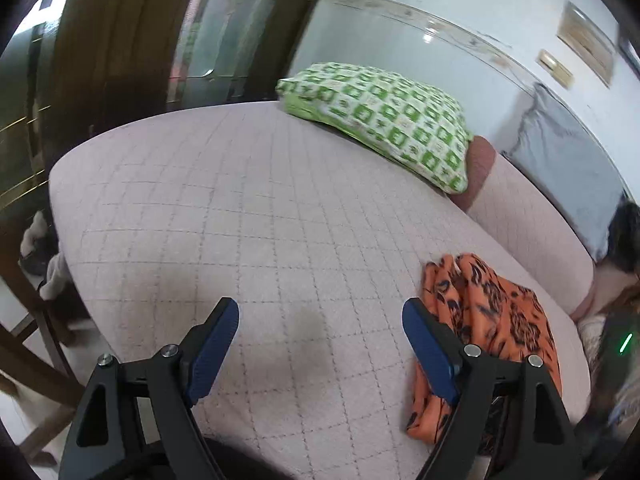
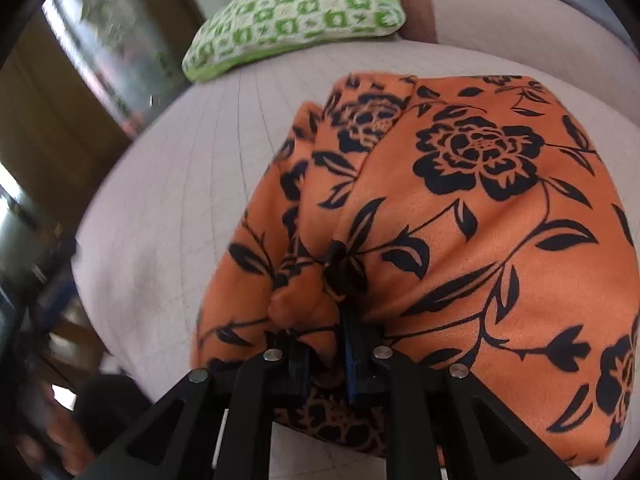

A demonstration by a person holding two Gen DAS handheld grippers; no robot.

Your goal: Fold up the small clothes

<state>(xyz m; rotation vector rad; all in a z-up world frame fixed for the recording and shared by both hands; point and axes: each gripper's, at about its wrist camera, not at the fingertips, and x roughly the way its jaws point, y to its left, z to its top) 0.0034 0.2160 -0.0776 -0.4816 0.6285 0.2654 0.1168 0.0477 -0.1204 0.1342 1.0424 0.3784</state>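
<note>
An orange cloth with a black flower print [image 2: 460,216] lies on the pale quilted bed [image 2: 160,208]. My right gripper [image 2: 326,300] is shut on a bunched fold of this cloth, and the cloth drapes over its fingers and hides them. In the left wrist view the same cloth [image 1: 492,312] lies crumpled at the right, beside and behind the right finger. My left gripper [image 1: 320,320] is open and empty, with its blue pads [image 1: 212,348] wide apart just above the bed [image 1: 240,208].
A green and white checked pillow [image 1: 384,124] lies at the far side of the bed, also seen in the right wrist view [image 2: 296,12]. A grey cushion [image 1: 568,164] leans on the wall at right. A wooden door and furniture stand to the left past the bed's edge.
</note>
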